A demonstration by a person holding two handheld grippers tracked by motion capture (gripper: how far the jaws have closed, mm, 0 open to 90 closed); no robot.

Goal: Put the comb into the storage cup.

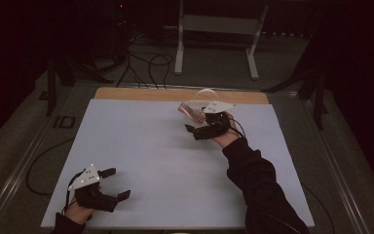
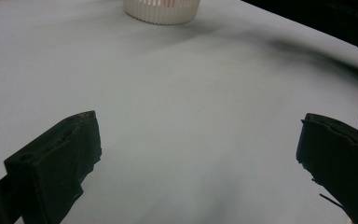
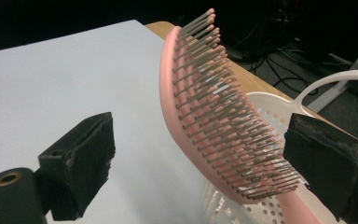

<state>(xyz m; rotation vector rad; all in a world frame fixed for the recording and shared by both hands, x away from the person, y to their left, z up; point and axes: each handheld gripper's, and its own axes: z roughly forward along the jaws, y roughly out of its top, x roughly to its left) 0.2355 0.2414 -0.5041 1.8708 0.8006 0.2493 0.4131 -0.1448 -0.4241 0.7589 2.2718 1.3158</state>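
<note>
The right gripper (image 3: 200, 158) has its jaws spread wide, and between them, nearer the right jaw, stands a pink hairbrush (image 3: 200, 102) with grey bristles facing that jaw; neither pad is seen touching it, and its lower end goes down into a white perforated basket (image 3: 265, 109) that sits just beyond and below the jaws. The basket's thin white handle (image 3: 335, 79) arches over on the far right side of this gripper, above the right jaw. In the high view the right gripper (image 1: 202, 127) is at the far side of the table, with the brush (image 1: 190, 110) and basket just ahead of it, partly covered by the gripper's own grey plate, so how the brush rests in the basket cannot be told there. The left gripper (image 1: 115, 184) lies well apart, near the person's edge of the white table (image 1: 151, 146), its jaws also spread and holding nothing. Straight ahead of it, far off, the basket's ribbed wall (image 2: 162, 10) shows, with bare tabletop in between. Past the table's far wooden edge, cables (image 1: 146, 66) lie on the floor by a pale metal frame (image 1: 219, 29)
</note>
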